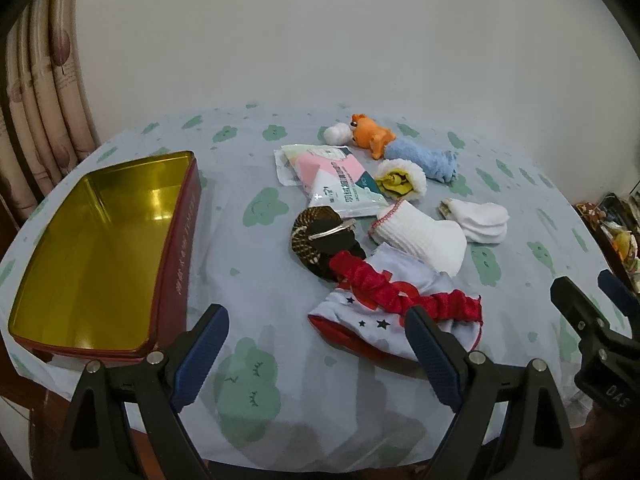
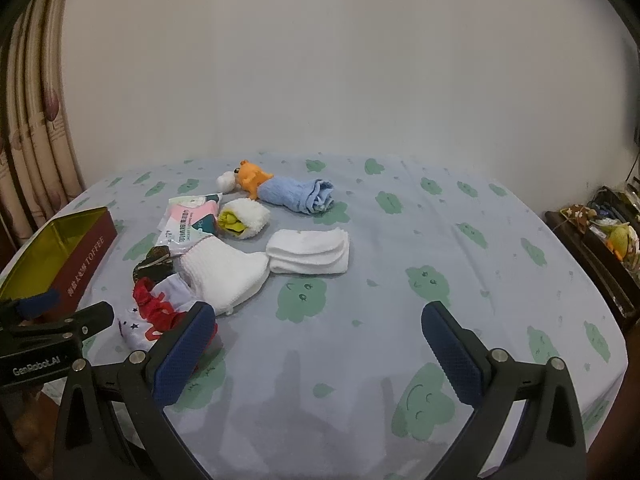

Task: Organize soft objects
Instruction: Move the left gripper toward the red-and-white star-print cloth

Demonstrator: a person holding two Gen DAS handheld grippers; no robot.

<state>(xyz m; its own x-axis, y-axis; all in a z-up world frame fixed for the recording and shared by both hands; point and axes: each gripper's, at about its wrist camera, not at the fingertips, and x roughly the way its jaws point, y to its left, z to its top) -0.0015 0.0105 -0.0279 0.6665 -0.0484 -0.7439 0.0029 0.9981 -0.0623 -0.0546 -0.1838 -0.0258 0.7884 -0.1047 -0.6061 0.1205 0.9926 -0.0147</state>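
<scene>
An open red tin with a gold inside (image 1: 96, 256) stands at the left; its side shows in the right wrist view (image 2: 80, 264). Soft things lie in a heap on the cloth: a red scrunchie band (image 1: 384, 292) on a star-print cloth (image 1: 380, 320), a dark hair clip (image 1: 320, 240), white socks (image 1: 420, 236) (image 2: 224, 272), folded white socks (image 2: 308, 256), a wipes pack (image 1: 340, 180), a yellow-and-white fleece piece (image 2: 240, 220), a blue rolled towel (image 2: 296, 194), an orange toy (image 2: 252, 174). My left gripper (image 1: 316, 344) is open, just in front of the star-print cloth. My right gripper (image 2: 320, 336) is open and empty.
The table is covered with a blue cloth with green clouds (image 2: 440, 280). Curtains (image 1: 44, 92) hang at the left and a white wall stands behind. A dark shelf with clutter (image 2: 600, 236) stands off the right edge. The right gripper shows at the right in the left wrist view (image 1: 596, 312).
</scene>
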